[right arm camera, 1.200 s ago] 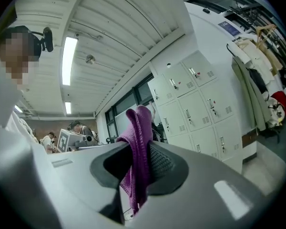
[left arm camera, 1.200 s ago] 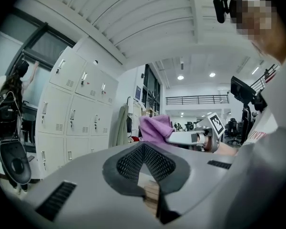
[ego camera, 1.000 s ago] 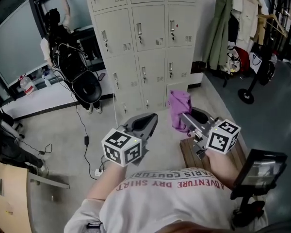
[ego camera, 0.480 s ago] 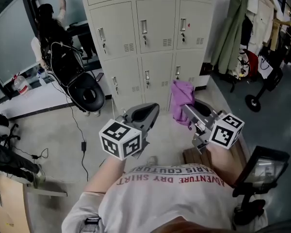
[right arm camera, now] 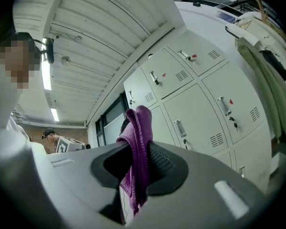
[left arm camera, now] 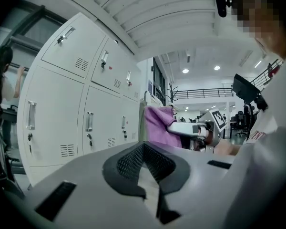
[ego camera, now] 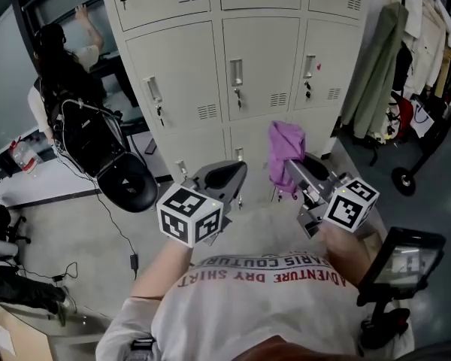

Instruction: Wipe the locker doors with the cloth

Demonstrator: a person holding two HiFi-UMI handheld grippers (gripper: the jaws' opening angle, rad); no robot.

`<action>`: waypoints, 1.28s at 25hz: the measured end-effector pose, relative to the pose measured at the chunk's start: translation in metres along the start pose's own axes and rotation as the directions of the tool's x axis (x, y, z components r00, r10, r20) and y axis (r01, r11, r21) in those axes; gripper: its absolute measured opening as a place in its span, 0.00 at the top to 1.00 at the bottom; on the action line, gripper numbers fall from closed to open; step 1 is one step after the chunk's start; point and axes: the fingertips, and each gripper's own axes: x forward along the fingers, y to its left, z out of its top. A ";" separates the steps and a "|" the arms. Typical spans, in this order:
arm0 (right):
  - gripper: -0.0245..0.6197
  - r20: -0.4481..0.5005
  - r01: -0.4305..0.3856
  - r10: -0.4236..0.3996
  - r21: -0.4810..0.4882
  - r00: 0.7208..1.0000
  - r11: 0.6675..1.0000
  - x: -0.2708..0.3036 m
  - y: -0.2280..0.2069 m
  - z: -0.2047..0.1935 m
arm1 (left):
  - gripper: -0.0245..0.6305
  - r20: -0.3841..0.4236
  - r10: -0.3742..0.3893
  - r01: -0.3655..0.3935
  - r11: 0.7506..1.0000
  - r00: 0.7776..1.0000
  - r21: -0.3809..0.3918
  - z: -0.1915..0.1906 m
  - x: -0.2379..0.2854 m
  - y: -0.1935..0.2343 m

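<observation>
A bank of pale grey locker doors point(ego camera: 244, 66) stands in front of me, each with a handle, a lock and a vent. My right gripper point(ego camera: 295, 168) is shut on a purple cloth point(ego camera: 284, 154), which stands up from its jaws and hangs a little below them, short of the doors. The cloth point(right arm camera: 137, 149) shows pinched between the black pads in the right gripper view, with lockers point(right arm camera: 200, 104) beyond. My left gripper point(ego camera: 229, 175) is held level beside it, shut with nothing in it. The left gripper view shows the lockers point(left arm camera: 76, 113) and the cloth point(left arm camera: 158, 126) at its right.
A person point(ego camera: 60, 59) stands at the left by a window, beside a black chair point(ego camera: 124, 179) with cables. Coats point(ego camera: 379, 59) hang at the right of the lockers. A wheeled stand point(ego camera: 421, 164) is at the far right. A black device point(ego camera: 398, 265) sits at my right side.
I have stepped nearer the lockers and the view has tilted up, so the doors look larger. Both grippers stay level in front of me, and the cloth is still held.
</observation>
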 end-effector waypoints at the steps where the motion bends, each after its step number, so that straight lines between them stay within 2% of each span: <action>1: 0.85 0.010 0.000 0.000 -0.003 1.000 1.000 0.011 -0.006 0.004 | 0.96 0.006 -0.003 0.003 1.000 1.000 -0.002 0.004 0.006 0.012; 4: 0.85 0.037 -0.005 0.006 -0.018 0.999 1.000 0.034 -0.019 0.013 | 0.96 0.021 -0.001 0.002 1.000 1.000 -0.002 0.012 0.021 0.041; 8: 0.85 0.049 0.001 0.001 -0.042 0.999 0.999 0.047 -0.034 0.019 | 0.96 0.034 -0.012 0.011 1.000 0.999 0.012 0.020 0.040 0.060; 14: 0.85 0.056 0.005 -0.004 -0.015 0.998 1.000 0.069 -0.063 0.015 | 0.96 0.013 -0.010 0.010 1.000 1.000 -0.010 0.010 0.064 0.084; 19: 0.85 0.061 -0.021 0.022 -0.026 0.998 0.999 0.098 -0.083 0.022 | 0.96 0.040 0.027 -0.026 1.000 0.999 -0.010 0.022 0.072 0.112; 27: 0.85 0.038 -0.047 0.048 -0.028 0.998 0.998 0.143 -0.113 0.023 | 0.96 0.038 0.067 -0.066 0.997 0.997 -0.033 0.024 0.086 0.150; 32: 0.85 0.067 -0.061 0.066 -0.067 0.996 0.996 0.168 -0.129 0.047 | 0.96 0.032 0.096 -0.094 0.995 0.995 -0.045 0.027 0.096 0.172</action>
